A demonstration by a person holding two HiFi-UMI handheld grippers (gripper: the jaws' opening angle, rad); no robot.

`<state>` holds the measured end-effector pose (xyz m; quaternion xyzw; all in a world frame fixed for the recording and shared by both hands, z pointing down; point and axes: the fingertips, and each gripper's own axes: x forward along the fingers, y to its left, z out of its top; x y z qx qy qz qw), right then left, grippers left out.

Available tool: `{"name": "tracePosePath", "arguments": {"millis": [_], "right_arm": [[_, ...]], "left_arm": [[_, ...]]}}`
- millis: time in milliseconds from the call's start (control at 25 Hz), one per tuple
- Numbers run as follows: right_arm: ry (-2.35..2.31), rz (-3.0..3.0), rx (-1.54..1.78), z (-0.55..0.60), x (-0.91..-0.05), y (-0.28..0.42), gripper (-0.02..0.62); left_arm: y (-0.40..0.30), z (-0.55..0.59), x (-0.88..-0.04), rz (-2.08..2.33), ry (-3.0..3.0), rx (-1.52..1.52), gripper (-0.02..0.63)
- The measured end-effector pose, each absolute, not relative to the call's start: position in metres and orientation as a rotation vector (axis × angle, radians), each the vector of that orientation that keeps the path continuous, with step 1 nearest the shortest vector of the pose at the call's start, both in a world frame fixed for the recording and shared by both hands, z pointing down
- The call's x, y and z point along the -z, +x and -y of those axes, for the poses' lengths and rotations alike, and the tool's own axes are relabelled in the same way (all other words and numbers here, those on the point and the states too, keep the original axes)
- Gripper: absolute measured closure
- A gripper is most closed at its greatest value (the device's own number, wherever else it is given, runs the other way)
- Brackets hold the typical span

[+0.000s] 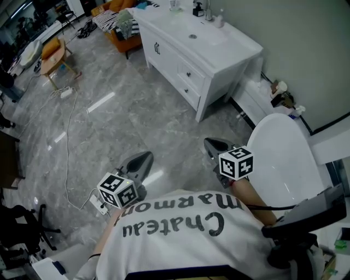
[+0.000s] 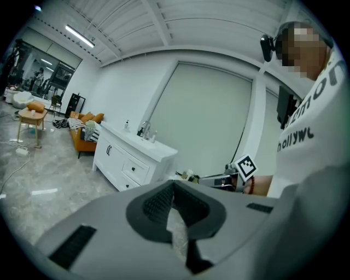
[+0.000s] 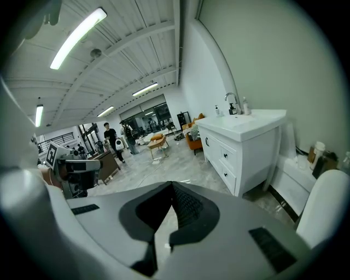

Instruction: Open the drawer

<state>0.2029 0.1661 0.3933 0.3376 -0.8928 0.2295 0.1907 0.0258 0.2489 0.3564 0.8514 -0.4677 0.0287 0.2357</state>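
Note:
A white vanity cabinet (image 1: 210, 52) stands against the far wall, with two drawers, upper (image 1: 191, 73) and lower (image 1: 189, 94), in its front, both closed. My left gripper (image 1: 144, 159) and right gripper (image 1: 211, 144) hang side by side over the grey floor, well short of the cabinet, each with its tips together and nothing between them. From the left gripper (image 2: 174, 184), the cabinet (image 2: 134, 157) lies ahead to the left, and the right gripper (image 2: 232, 178) shows at the right. From the right gripper (image 3: 172, 186), the drawers (image 3: 226, 157) sit ahead to the right.
A white rounded toilet (image 1: 284, 158) stands close at my right. Bottles and a tap (image 1: 208, 11) sit on the vanity top. An orange sofa (image 1: 117, 30) and a small wooden table (image 1: 54, 54) are at the far left. A cable (image 1: 68, 126) trails over the floor. People (image 3: 112, 139) stand far off.

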Motion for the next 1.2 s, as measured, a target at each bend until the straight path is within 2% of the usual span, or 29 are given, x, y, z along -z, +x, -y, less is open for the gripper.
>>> {"name": "tracePosePath", "arguments": {"millis": [640,1200], "right_arm": [[0.947,2.5,-0.733,-0.125,-0.414,0.207,0.584],[1.012,2.433,-0.848,-0.089,-0.43,0.182,0.584]], "left_arm": [[0.029,-0.208,-0.366,1.282,2.323,-0.11,0.598],[-0.032,-0.161,-0.374,1.296,2.277,-0.023,0.598]]}}
